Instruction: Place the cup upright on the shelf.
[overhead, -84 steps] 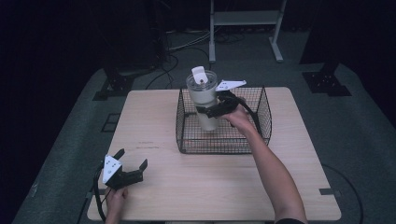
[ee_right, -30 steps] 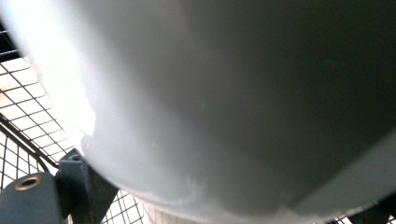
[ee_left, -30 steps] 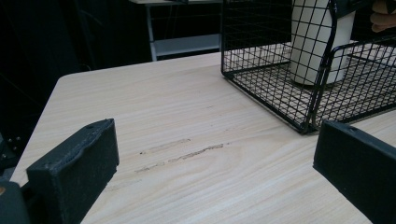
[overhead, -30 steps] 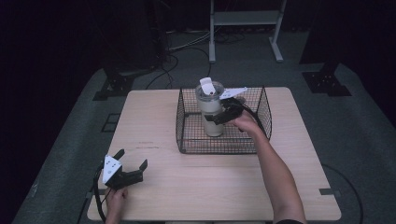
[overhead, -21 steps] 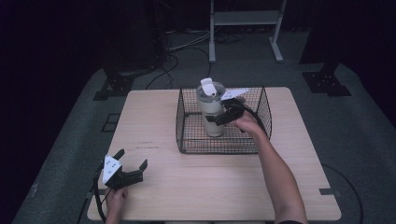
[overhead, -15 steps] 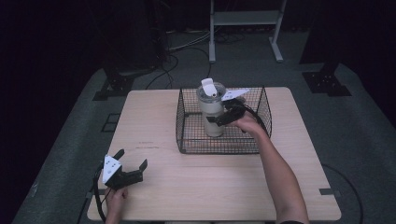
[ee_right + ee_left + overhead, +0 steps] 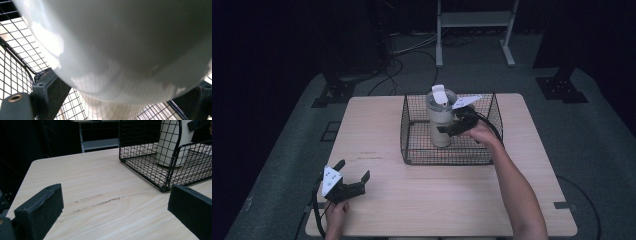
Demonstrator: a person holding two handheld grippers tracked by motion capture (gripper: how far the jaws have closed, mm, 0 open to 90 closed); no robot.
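A cream tumbler [image 7: 441,125] with a white flip lid stands upright inside a black wire basket [image 7: 447,162] at the table's far middle. My right gripper [image 7: 446,129] reaches in from the right and is shut on the tumbler's side. In the right gripper view the tumbler [image 7: 120,45] bulges between the two jaws of the right gripper [image 7: 122,100], with basket mesh [image 7: 15,62] behind. My left gripper [image 7: 353,168] rests open near the front left corner, nothing between its jaws. The left gripper view shows the left gripper [image 7: 115,212] wide apart over bare wood, the basket [image 7: 150,170] and tumbler [image 7: 172,142] ahead.
The wooden table [image 7: 437,200] has a faint scuff mark [image 7: 100,201] in front of the left gripper. A white metal stand [image 7: 474,20] and cables lie on the dark floor beyond the table.
The right gripper has lowered the tumbler down into the basket, and over the last second it has hardly moved. The left gripper has stayed still.
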